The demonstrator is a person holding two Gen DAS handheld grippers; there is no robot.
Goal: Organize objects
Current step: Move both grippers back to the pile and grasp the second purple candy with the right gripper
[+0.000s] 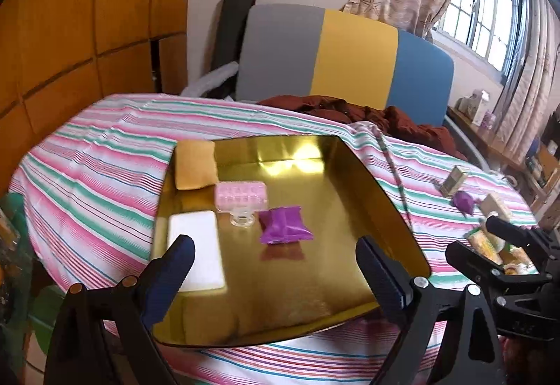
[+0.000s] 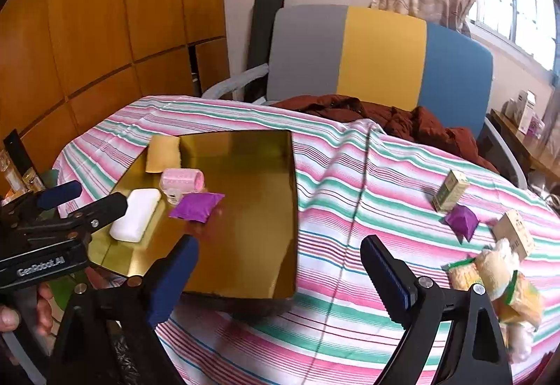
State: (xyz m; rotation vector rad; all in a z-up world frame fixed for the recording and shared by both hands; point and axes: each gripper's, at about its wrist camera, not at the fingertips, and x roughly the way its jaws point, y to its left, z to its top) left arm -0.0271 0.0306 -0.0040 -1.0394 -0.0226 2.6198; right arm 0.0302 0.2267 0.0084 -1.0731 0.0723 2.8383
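Observation:
A gold tray (image 1: 315, 280) (image 2: 245, 245) lies on the striped tablecloth. In it are a yellow sponge (image 1: 195, 164) (image 2: 162, 154), a pink hair roller (image 1: 241, 196) (image 2: 182, 180), a white soap bar (image 1: 196, 248) (image 2: 136, 215) and a purple packet (image 1: 283, 224) (image 2: 196, 206). My left gripper (image 1: 276, 276) (image 2: 84, 199) is open and empty over the tray's near edge. My right gripper (image 2: 280, 280) (image 1: 479, 238) is open and empty over the cloth right of the tray. A second purple packet (image 2: 462, 220) (image 1: 463, 201) lies to the right.
Two small cartons (image 2: 449, 190) (image 2: 514, 232) and several yellow snack packets (image 2: 497, 283) lie on the cloth at right. A dark red blanket (image 2: 402, 119) and a grey, yellow and blue headboard (image 2: 381, 59) stand behind. Bottles (image 2: 21, 175) stand at far left.

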